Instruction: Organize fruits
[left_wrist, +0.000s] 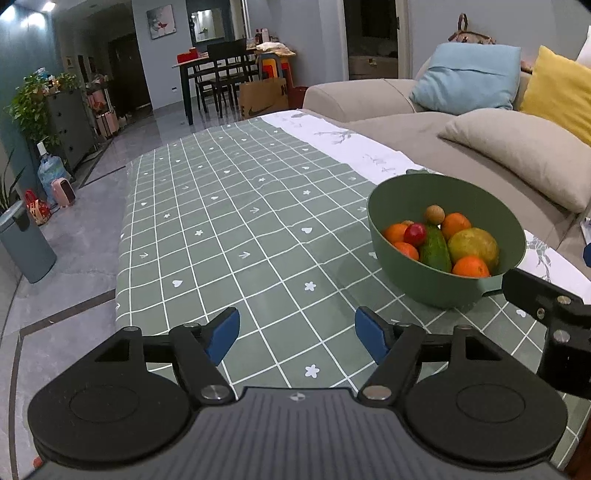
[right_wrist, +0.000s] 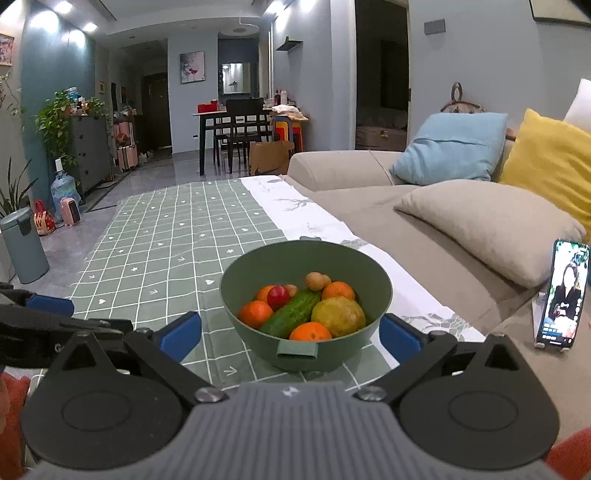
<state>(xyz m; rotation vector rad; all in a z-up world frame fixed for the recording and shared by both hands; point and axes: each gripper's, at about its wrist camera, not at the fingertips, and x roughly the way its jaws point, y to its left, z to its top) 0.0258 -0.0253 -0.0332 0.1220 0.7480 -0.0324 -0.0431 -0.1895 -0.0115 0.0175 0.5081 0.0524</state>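
Both tongs stand wide and hold nothing: the left tongs (left_wrist: 297, 334) over bare checked worktop (left_wrist: 229, 221), the right tongs (right_wrist: 290, 334) flanking the green bowl (right_wrist: 236, 273) of oranges, cucumber (right_wrist: 291, 314) and small fruits. Best to lift one top fruit, gripping gently.

Matt green bowl (right_wrist: 306, 347) (probably plastic), soft checked tablecloth (left_wrist: 221, 221), glossy smooth cucumber (right_wrist: 291, 314)
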